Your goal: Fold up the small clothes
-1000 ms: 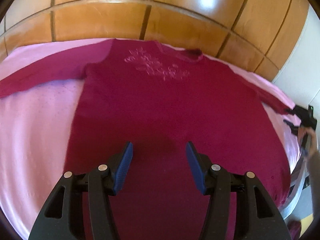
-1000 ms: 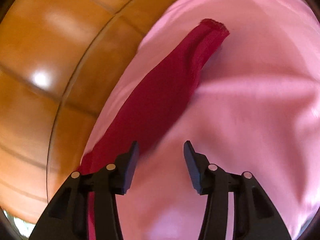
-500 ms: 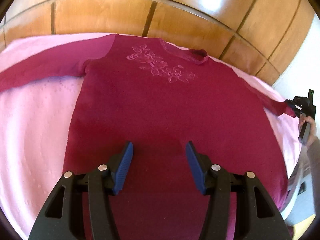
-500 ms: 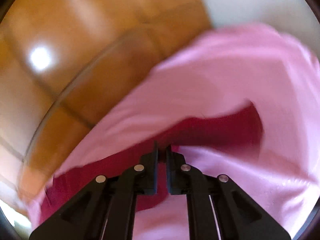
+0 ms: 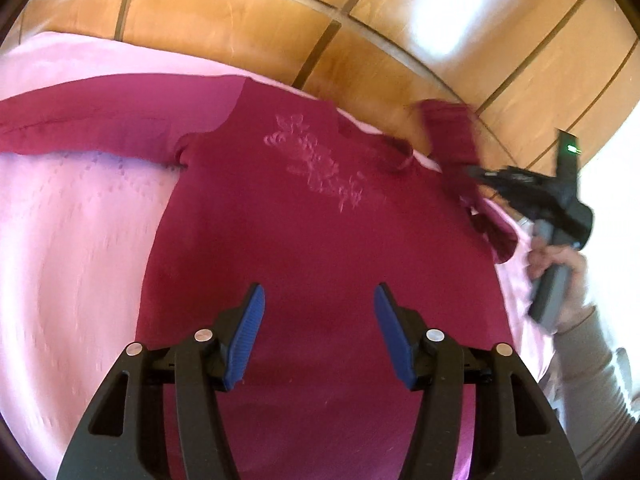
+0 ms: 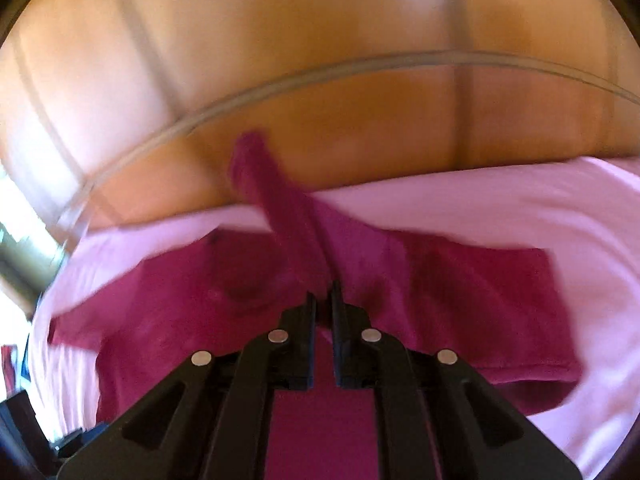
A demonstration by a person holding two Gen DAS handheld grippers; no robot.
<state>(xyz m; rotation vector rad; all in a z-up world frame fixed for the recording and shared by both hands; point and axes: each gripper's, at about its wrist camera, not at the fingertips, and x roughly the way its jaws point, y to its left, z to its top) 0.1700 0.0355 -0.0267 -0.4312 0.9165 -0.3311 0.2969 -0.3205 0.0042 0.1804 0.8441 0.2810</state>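
- A dark red sweater point(image 5: 304, 240) lies front up on a pink bedcover point(image 5: 72, 240), filling the centre of the left wrist view, with a pale embroidered motif point(image 5: 320, 168) on the chest.
- One sleeve point(image 5: 100, 128) lies flat toward the left edge of that view.
- The other sleeve point(image 5: 452, 136) is lifted off the bedcover in the upper right of that view, its cuff end raised in front of the wooden panelling point(image 5: 280, 32).
- The left gripper point(image 5: 319, 316) hangs over the lower body of the sweater, at the bottom centre of its view; its blue pads point(image 5: 248, 332) are spread wide apart, with only cloth seen between them, and whether they touch it cannot be told.
- The right gripper point(image 6: 323, 300) sits at the bottom centre of its own view; its fingers are pressed almost together, pinching the raised sleeve point(image 6: 276, 216), which runs up and to the left from the tips.
- In the left wrist view the right gripper point(image 5: 472, 172) appears at the right edge, held by the person's right hand point(image 5: 560, 264).
- The right wrist view is motion-blurred; below the raised sleeve the sweater body point(image 6: 440, 280) lies flat on the bedcover point(image 6: 520, 200).
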